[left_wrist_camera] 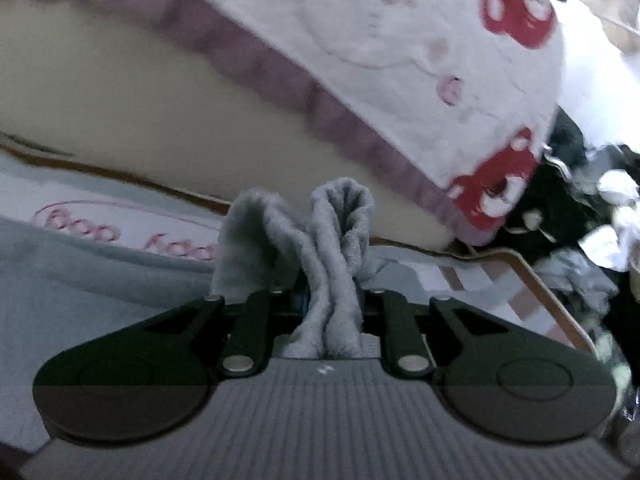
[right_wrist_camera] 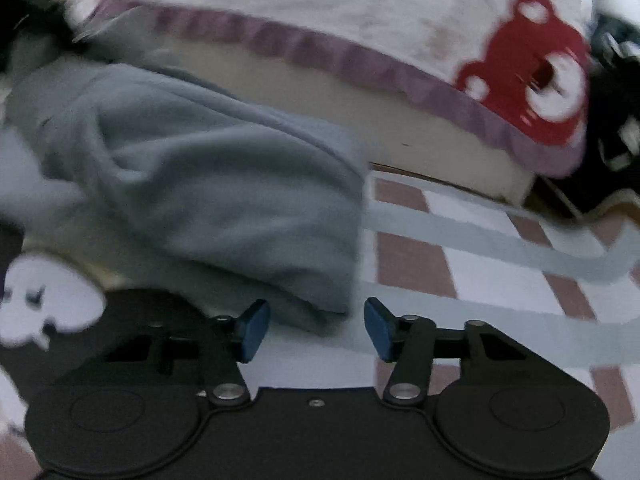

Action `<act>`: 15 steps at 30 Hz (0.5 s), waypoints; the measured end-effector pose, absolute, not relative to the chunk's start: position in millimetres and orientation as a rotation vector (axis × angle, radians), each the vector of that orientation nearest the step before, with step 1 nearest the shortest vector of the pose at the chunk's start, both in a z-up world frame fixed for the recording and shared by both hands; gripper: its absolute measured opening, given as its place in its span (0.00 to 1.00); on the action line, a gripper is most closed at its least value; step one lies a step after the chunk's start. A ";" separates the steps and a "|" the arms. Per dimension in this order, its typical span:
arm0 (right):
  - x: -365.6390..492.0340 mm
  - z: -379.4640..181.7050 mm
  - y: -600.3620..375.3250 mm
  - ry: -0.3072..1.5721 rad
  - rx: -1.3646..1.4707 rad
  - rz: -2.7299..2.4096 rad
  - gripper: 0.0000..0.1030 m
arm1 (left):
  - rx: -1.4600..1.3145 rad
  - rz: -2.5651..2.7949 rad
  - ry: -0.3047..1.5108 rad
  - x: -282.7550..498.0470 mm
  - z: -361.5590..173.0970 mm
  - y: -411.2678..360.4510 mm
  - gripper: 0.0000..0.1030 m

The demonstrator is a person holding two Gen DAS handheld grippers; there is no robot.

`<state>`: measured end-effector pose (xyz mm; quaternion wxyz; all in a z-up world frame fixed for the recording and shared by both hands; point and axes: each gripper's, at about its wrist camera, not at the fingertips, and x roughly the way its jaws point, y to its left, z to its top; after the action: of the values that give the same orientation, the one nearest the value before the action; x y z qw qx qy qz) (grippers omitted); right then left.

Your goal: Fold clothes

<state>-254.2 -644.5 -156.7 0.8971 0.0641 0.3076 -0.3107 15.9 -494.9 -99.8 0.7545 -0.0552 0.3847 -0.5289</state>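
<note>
Fingers of the left gripper point(left_wrist_camera: 326, 304) are clenched on a bunched fold of the grey garment point(left_wrist_camera: 332, 248) — the fleecy cloth squeezes up between them in two rolled lobes, and the rest of it spreads away to the left, where pink stitched lettering point(left_wrist_camera: 120, 236) shows. The right gripper point(right_wrist_camera: 316, 330) has its blue-padded fingers point(right_wrist_camera: 254, 330) released, with nothing between them; the garment's near edge point(right_wrist_camera: 224, 200) lies just ahead and to the left of them. Under both lies a checked cover point(right_wrist_camera: 460, 264) of white, brown squares and pale grey bands. Beyond the garment a cream mattress side point(left_wrist_camera: 160, 152) rises like a wall, and over it hangs a white blanket point(left_wrist_camera: 360, 40) with a purple hem and red bear prints — it closes off the far side. At the far right of the left wrist view sits a dark, blurred heap of clothes point(left_wrist_camera: 580, 208).
</note>
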 end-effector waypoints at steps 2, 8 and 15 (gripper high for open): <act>-260.6 -154.3 -654.2 0.590 0.236 -0.618 0.55 | 0.030 -1.078 0.883 22.3 -125.8 -498.4 0.19; -247.8 -162.4 -636.1 0.640 0.112 -0.589 0.54 | -0.126 -0.962 0.890 35.4 -152.6 -469.0 0.32; -249.1 -149.6 -636.9 0.614 0.167 -0.636 0.47 | -0.076 -0.938 0.717 25.6 -104.3 -437.2 0.29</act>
<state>-249.1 -636.9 -149.6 0.9005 0.0809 0.2968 -0.3072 25.6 -437.2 -104.3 0.8300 -0.0357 0.3380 -0.4422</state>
